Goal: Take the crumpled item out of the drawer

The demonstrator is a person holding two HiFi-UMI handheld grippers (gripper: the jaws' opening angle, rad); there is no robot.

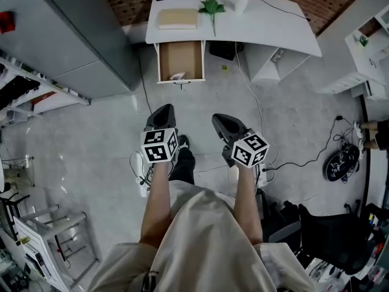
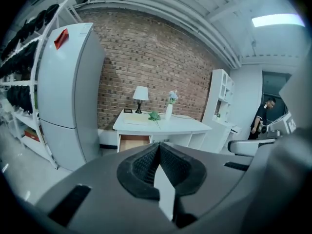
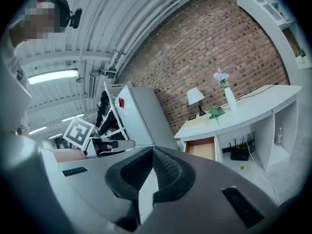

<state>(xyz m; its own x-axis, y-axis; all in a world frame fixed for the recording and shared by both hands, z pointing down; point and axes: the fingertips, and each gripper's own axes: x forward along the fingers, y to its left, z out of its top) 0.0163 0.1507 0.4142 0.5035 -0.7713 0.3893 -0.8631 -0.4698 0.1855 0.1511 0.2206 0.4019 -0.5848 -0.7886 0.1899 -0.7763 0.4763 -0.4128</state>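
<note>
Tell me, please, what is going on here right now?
A person stands back from the white desk, holding the left tongs and the right tongs out in front, both shut and empty. The desk's drawer, brown inside, is open, and the pale crumpled item lies at its front, untouched.

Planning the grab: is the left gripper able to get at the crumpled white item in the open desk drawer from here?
Probably not yet. The shut left gripper hangs well short of the open brown-bottomed drawer. Nothing blocks the way, though: the crumpled white item lies uncovered at the drawer's front.
</note>
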